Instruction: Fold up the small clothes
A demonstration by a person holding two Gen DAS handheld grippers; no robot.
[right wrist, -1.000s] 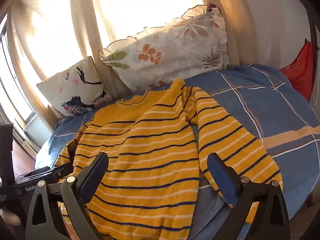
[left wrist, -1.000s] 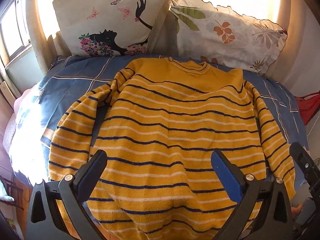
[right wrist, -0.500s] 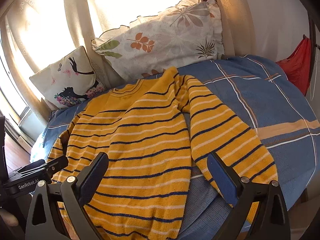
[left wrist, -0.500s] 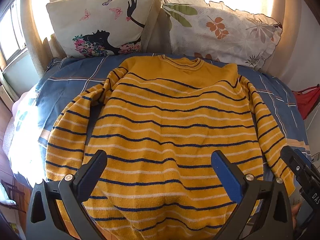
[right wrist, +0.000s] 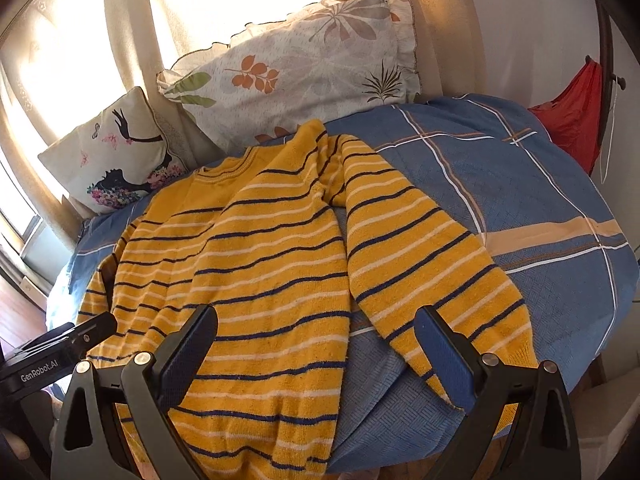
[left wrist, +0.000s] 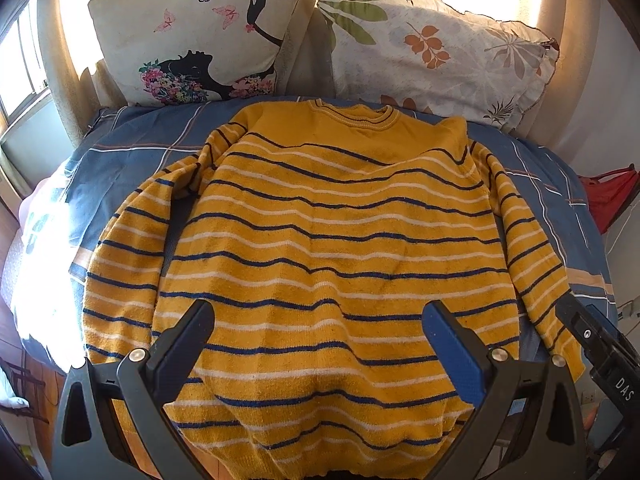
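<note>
The bed point(left wrist: 120, 184), under a blue checked cover, fills both views. The right wrist view shows its wide bare stretch from 1 to 4 o'clock, which the left wrist view crops to a thin strip. The yellow striped sweater point(left wrist: 336, 248) lies flat and unfolded on the cover, neck toward 12 o'clock, hem hanging over the near edge at 6 o'clock. Only the left wrist view shows both sleeves spread alongside the body; the right wrist view shows one whole sleeve running toward 5 o'clock and just a sliver of the other at 9 o'clock.

At 12 o'clock, two cushions lean against sunlit curtains: a leaf-print pillow point(left wrist: 440, 52) and, beside it, a silhouette cushion point(left wrist: 192, 40). A red bag point(right wrist: 576, 120) hangs at 2 o'clock, half cut off at the edge.

The left gripper point(left wrist: 320, 344) hovers over the hem, jaws spread wide, holding nothing. The right gripper point(right wrist: 316, 344) hovers likewise, released, between the body and the sleeve cuff. The fingers cover part of the hem and the cuff tip.
</note>
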